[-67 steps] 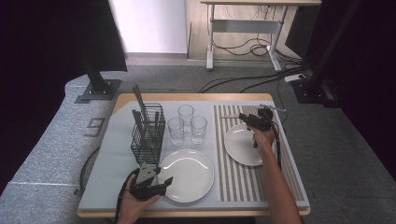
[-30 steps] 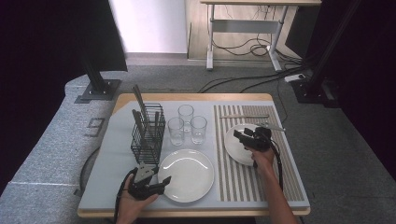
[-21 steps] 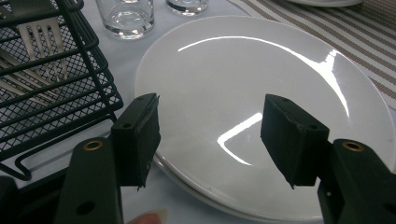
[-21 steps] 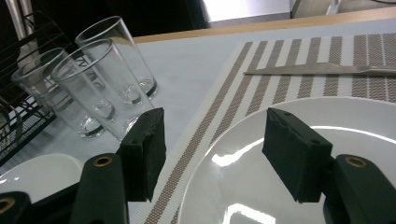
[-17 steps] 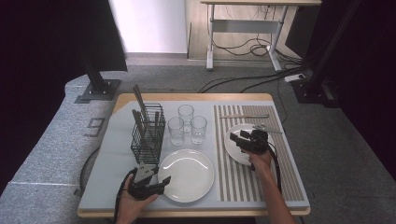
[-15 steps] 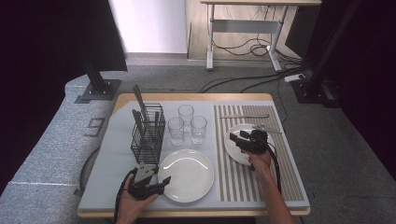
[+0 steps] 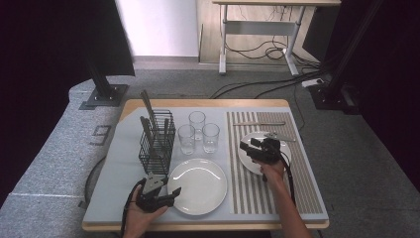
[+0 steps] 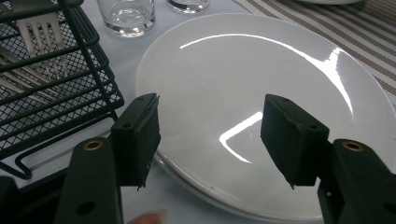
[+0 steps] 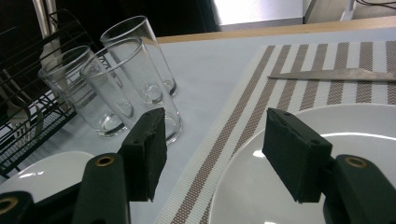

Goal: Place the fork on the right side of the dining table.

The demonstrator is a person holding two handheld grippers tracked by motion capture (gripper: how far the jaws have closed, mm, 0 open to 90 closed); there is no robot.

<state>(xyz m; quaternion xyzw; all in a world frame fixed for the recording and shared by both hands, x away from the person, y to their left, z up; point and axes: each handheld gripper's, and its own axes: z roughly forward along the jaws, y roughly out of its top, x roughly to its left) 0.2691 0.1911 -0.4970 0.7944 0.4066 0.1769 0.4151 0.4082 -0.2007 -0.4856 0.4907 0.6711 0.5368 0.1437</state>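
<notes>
A pale table [image 7: 124,213] carries a striped placemat [image 7: 267,193] on its right half. On the bare left half stands a black wire cutlery basket [image 7: 157,141] with forks inside. Beside the basket lies the large white plate [image 7: 198,186], and a smaller white plate [image 7: 286,148] rests on the placemat. Three clear drinking glasses [image 7: 198,131] stand in a group between the basket and the placemat. A knife [image 7: 258,123] lies on the far part of the placemat, and another piece of cutlery, too small to name, sits at the far rim of the small plate.

The left gripper [image 8: 210,135] hovers at the near-left rim of the large plate. Its jaws are open and hold nothing, with the rim showing between them. The right gripper [image 9: 212,149] hangs above the small plate, pointing toward the glasses. Its jaws are also apart and empty.

The step in hand seems to be the approach to a glass with the right gripper, though a grip on the plate is also possible. The next move probably calls for bringing the open jaws around the nearest glass, low on its wall, and closing gently, without knocking its neighbours.
</notes>
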